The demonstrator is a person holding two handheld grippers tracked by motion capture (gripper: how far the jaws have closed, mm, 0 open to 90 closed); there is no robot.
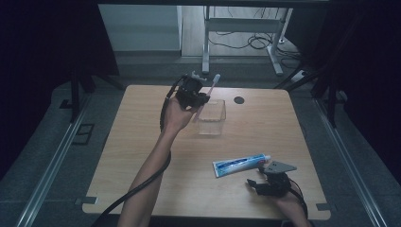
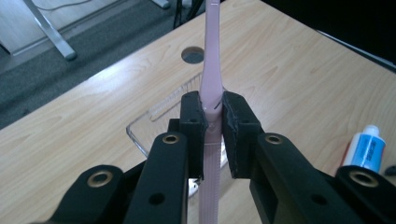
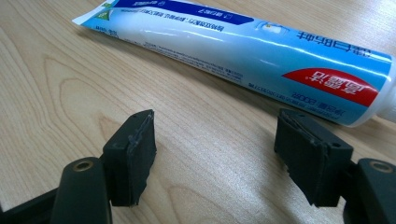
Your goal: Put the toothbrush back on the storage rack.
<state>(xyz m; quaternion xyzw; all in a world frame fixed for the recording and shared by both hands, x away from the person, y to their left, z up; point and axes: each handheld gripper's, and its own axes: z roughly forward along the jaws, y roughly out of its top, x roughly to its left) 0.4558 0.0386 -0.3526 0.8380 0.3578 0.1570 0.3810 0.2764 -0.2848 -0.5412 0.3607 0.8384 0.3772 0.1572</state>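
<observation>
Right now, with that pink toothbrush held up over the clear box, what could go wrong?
The left gripper pinches the toothbrush low on its slim handle, so it might swivel or slip. Lowered carelessly, it could catch the rim of the light clear box and nudge or tip it. The right gripper stands open just short of the toothpaste tube; a bump might push the tube away.

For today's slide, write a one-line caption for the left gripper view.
Black fingers clamp a pale pink plastic toothbrush above a clear square plastic container on the wooden table.
</observation>
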